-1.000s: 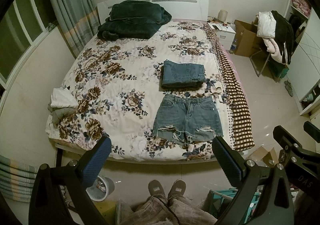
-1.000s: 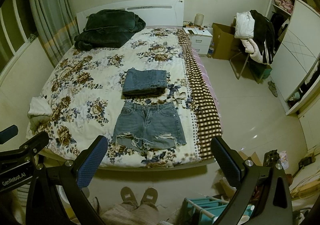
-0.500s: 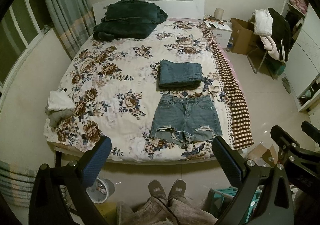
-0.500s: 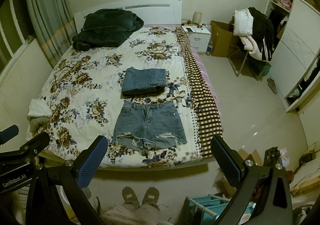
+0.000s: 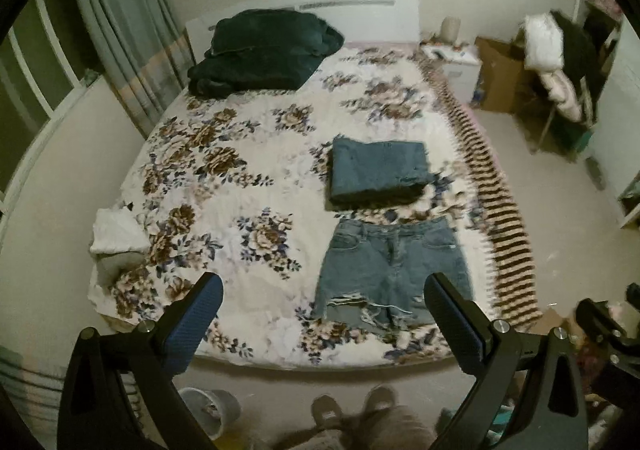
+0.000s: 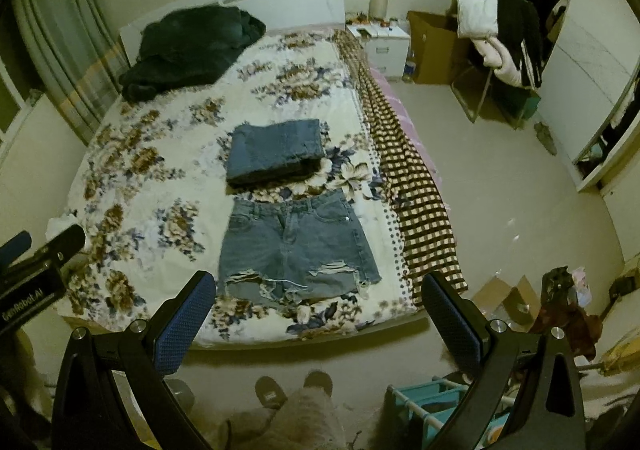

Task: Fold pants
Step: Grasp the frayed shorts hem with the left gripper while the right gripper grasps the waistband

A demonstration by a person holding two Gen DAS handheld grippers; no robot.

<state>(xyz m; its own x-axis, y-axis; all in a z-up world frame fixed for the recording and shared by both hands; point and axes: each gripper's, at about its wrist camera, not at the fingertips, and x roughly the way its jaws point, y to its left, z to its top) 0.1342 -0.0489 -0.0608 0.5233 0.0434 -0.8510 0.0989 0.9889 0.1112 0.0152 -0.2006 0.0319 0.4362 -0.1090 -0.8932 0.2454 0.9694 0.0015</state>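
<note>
Both grippers have moved closer to the bed. The ripped blue denim shorts (image 5: 390,270) lie flat near its foot edge — unfolded. Left gripper (image 5: 322,314) and right gripper (image 6: 318,310) gape wide, holding nothing — folding can start soon.

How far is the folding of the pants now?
Done: one pair of jeans lies folded on the bed. In hand: nothing; the left gripper and right gripper are open, short of the bed. Left: the shorts lie flat and unfolded near the foot edge.
</note>
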